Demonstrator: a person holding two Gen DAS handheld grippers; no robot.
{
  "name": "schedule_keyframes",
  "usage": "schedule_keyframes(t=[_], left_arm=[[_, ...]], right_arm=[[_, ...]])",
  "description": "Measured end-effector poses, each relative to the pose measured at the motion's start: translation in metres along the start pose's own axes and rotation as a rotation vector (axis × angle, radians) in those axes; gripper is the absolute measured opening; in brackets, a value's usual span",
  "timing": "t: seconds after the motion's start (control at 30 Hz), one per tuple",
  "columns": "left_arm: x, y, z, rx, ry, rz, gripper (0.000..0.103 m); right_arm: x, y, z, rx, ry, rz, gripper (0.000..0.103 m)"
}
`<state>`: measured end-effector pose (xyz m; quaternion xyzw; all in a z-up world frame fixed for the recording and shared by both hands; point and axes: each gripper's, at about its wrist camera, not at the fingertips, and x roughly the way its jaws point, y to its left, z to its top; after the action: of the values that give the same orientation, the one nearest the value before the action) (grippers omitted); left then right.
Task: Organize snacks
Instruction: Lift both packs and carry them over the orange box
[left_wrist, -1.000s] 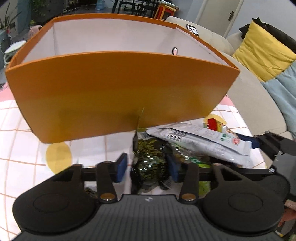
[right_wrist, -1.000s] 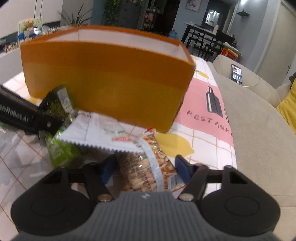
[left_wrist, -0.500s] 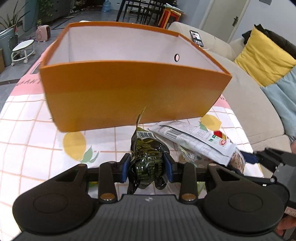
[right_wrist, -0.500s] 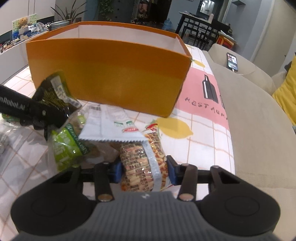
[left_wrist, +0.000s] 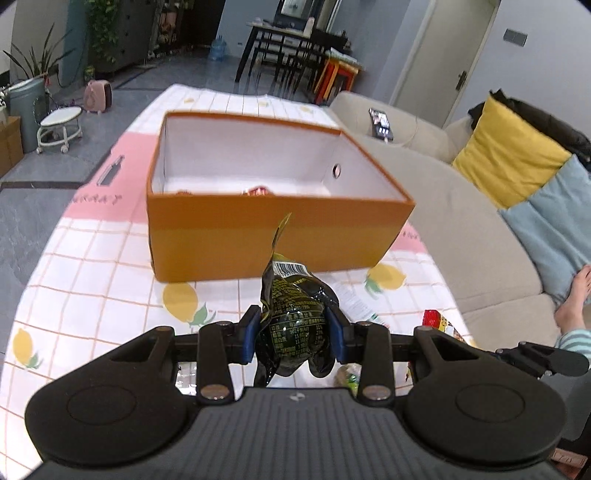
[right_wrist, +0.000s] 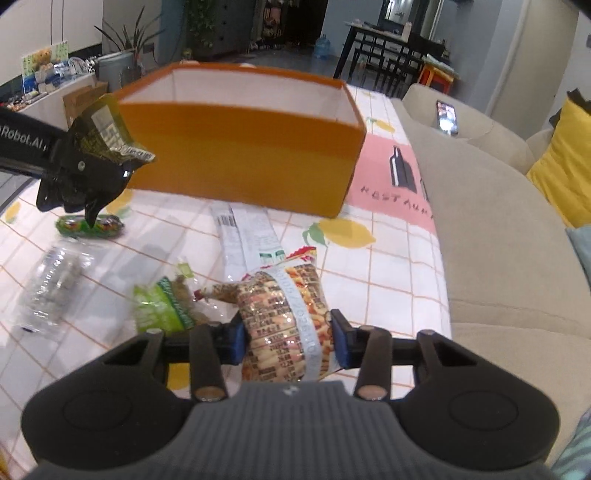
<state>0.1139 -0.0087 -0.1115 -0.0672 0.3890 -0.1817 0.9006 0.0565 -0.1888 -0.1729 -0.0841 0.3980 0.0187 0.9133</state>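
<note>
My left gripper is shut on a dark green snack packet, held in the air in front of the orange box. The box is open at the top, white inside, with a few items on its floor. From the right wrist view the same left gripper hangs left of the orange box with the dark packet. My right gripper is shut on a clear bag of peanut snacks, lifted off the tablecloth.
On the checked lemon tablecloth lie a long white packet, a light green bag, a small green sweet and a clear plastic wrapper. A beige sofa runs along the right, with a phone on it.
Both grippers closed on their packets and rose from the table. The orange box now sits lower and farther in both views, and its inside shows in the left wrist view.
</note>
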Motion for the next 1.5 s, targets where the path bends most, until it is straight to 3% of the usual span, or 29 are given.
schedule_keyframes(t=[0.27,0.53,0.87,1.23,1.5], left_arm=[[-0.039,-0.012,0.021,0.024,-0.098,0.001,0.043],[-0.061,-0.028,0.047,0.096,-0.196,0.031,0.043],[-0.055,-0.030,0.092,0.138,-0.275,0.084,0.043],[-0.016,-0.015,0.140,0.137,-0.263,0.116,0.043],[0.050,-0.001,0.152,0.134,-0.131,0.120,0.043]], right_arm=[[-0.049,-0.001,0.023,0.008,-0.130,0.012,0.042],[-0.084,-0.002,0.071,-0.024,-0.288,0.021,0.042],[-0.087,-0.006,0.132,-0.057,-0.415,0.006,0.042],[-0.038,-0.009,0.179,-0.083,-0.407,0.010,0.042],[0.030,-0.011,0.210,-0.082,-0.294,0.049,0.042]])
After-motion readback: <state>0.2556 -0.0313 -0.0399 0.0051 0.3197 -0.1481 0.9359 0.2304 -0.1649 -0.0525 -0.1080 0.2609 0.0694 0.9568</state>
